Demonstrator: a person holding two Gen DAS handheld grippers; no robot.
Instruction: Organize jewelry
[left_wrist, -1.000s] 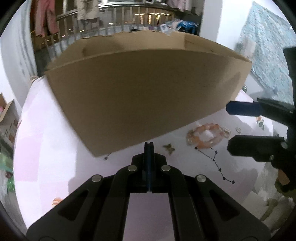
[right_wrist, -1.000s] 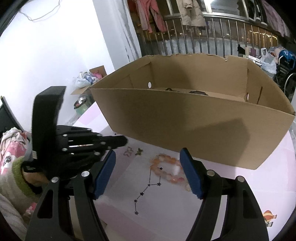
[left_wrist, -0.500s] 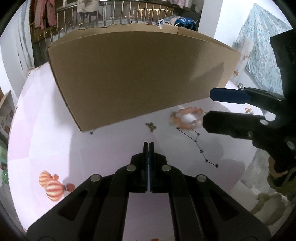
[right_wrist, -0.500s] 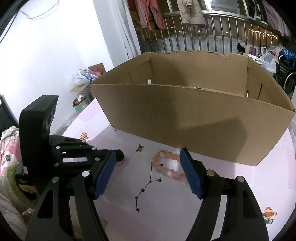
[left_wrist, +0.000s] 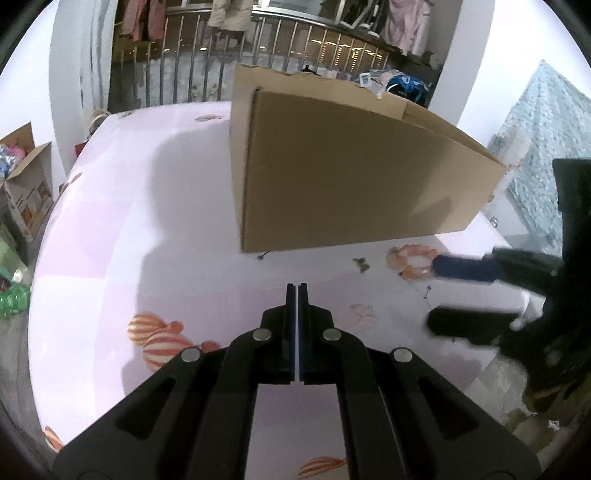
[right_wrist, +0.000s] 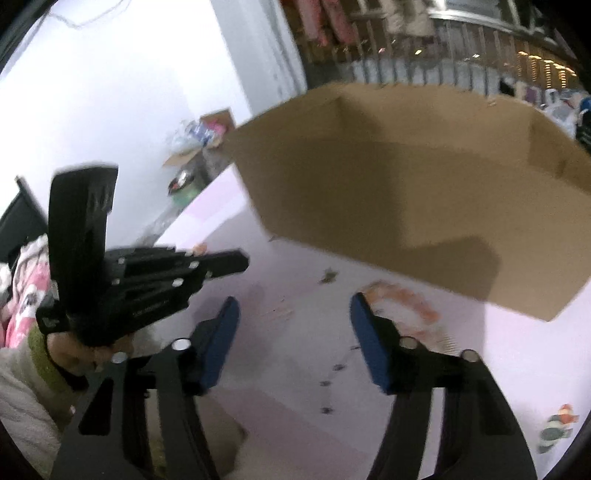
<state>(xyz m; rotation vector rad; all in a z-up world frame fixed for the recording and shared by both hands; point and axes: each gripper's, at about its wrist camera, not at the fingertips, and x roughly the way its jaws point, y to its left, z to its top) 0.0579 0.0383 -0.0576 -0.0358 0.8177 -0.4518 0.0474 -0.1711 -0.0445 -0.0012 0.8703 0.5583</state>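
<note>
Left gripper (left_wrist: 297, 295) above pink counter (left_wrist: 110, 229), fingers pressed together, nothing between them. Right gripper (right_wrist: 295, 325) with blue fingers (right_wrist: 218, 343) spread wide, nothing held, tips just short of orange bead bracelet (right_wrist: 406, 299) lying on counter close to front wall of open cardboard box (right_wrist: 424, 206). Small butterfly charm (left_wrist: 361, 263) left of bracelet, dark star-link chain (right_wrist: 334, 373) nearer right gripper; right view blurred.

The cardboard box (left_wrist: 343, 173) is matt brown paperboard. The desk (left_wrist: 122, 229) wears a smooth pink printed cover with a faint sheen. The bead bracelet (left_wrist: 413, 260) looks glossy orange. Both grippers are matt black plastic with bright metal rivets.
</note>
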